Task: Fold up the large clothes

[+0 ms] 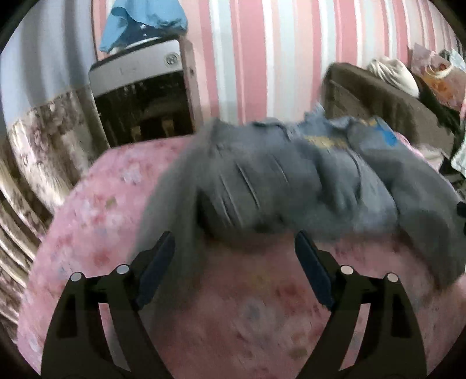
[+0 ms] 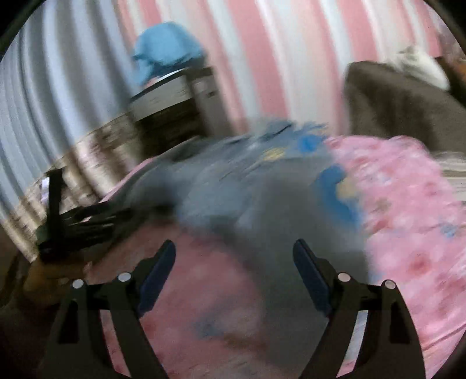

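The left gripper (image 1: 234,247) points forward and down, its two dark fingers (image 1: 158,262) spread wide with nothing pinched between them. The right gripper (image 2: 234,253) tilts down likewise, fingers (image 2: 308,268) wide apart and empty.

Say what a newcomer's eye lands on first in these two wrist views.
A crumpled grey garment with blue and yellow print lies mid-frame on a pink flowered bedcover. Behind it rises a wall of pink and white stripes, with a blue cloth heaped on a cabinet at upper left. Both grippers, left and right, stand open in the foreground, nothing between their jaws.
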`<state>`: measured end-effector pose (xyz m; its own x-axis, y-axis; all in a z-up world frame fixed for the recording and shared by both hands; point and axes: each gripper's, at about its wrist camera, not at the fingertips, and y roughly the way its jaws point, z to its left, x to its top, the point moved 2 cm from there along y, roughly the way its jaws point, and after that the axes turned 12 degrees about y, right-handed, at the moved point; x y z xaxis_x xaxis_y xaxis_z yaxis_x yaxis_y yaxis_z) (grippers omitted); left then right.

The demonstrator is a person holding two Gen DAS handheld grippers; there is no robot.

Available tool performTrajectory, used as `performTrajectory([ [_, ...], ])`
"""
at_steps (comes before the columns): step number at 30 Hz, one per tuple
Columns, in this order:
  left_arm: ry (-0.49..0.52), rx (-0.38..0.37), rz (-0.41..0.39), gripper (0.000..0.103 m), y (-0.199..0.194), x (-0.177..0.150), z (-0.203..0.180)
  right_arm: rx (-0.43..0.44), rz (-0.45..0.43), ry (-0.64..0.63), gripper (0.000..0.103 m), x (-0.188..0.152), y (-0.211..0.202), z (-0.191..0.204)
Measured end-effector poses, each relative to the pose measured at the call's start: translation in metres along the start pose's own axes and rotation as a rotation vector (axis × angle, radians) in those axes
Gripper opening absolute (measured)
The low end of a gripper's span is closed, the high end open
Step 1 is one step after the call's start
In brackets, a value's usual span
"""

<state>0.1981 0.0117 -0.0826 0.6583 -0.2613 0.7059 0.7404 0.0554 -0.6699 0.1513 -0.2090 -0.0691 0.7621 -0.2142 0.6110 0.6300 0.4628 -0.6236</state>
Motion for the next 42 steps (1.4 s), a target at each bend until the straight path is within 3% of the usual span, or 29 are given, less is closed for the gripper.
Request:
performTrajectory([
  [5, 0.025, -0.012, 0.028, 0.084, 0.004, -0.016, -0.015, 0.036, 0.105, -0.024, 0.083, -0.025, 0.031, 0.010],
  [9, 0.033, -0.017, 0.045, 0.084, 0.016, -0.012, -0.019, -0.067, 0.160, -0.030, 0.083, -0.027, 0.056, -0.005],
  [13, 0.088, 0.038, 0.064, 0.084, 0.034, -0.007, -0.015, -0.231, 0.065, 0.039, 0.083, 0.004, 0.049, -0.059],
  [16, 0.084, 0.092, 0.079, 0.084, 0.046, -0.001, 0.013, -0.355, -0.021, 0.072, 0.083, 0.033, 0.040, -0.100],
  [18, 0.092, 0.168, 0.089, 0.084, 0.055, 0.003, 0.038, -0.433, -0.066, 0.088, 0.092, 0.053, 0.034, -0.130],
  [20, 0.105, 0.269, 0.115, 0.083, 0.067, 0.003, 0.068, -0.527, -0.112, 0.085, 0.093, 0.064, 0.034, -0.148],
  [21, 0.099, 0.287, 0.119, 0.083, 0.071, 0.003, 0.080, -0.617, -0.134, 0.083, 0.093, 0.071, 0.032, -0.162],
  [22, 0.085, 0.311, 0.129, 0.084, 0.075, 0.003, 0.096, -0.630, -0.133, 0.101, 0.093, 0.074, 0.031, -0.172],
  [25, 0.041, 0.283, 0.114, 0.084, 0.072, 0.003, 0.118, -0.529, -0.185, 0.186, 0.093, 0.082, 0.011, -0.174],
  [29, 0.023, 0.233, 0.060, 0.084, 0.056, 0.004, 0.102, -0.290, -0.199, 0.109, 0.093, 0.072, -0.001, -0.116],
  [32, 0.012, 0.175, 0.020, 0.089, 0.046, 0.005, 0.079, -0.236, -0.166, -0.042, 0.093, 0.049, 0.010, -0.067],
  [34, 0.025, 0.140, 0.000, 0.090, 0.041, 0.005, 0.059, -0.226, -0.126, -0.056, 0.093, 0.042, 0.022, -0.054],
  [36, 0.044, 0.127, -0.003, 0.090, 0.039, 0.007, 0.043, -0.260, -0.087, -0.079, 0.083, 0.037, 0.040, -0.052],
  [37, 0.050, 0.133, -0.005, 0.090, 0.039, 0.008, 0.040, -0.292, -0.066, -0.092, 0.058, 0.035, 0.049, -0.053],
  [38, 0.053, 0.134, -0.005, 0.090, 0.040, 0.009, 0.038, -0.307, -0.045, -0.094, 0.027, 0.034, 0.054, -0.056],
  [39, 0.051, 0.129, 0.000, 0.090, 0.041, 0.009, 0.039, -0.306, -0.044, -0.083, 0.014, 0.036, 0.055, -0.059],
  [42, 0.031, 0.139, -0.002, 0.090, 0.039, 0.007, 0.052, -0.379, -0.141, -0.059, 0.009, 0.054, 0.025, -0.074],
])
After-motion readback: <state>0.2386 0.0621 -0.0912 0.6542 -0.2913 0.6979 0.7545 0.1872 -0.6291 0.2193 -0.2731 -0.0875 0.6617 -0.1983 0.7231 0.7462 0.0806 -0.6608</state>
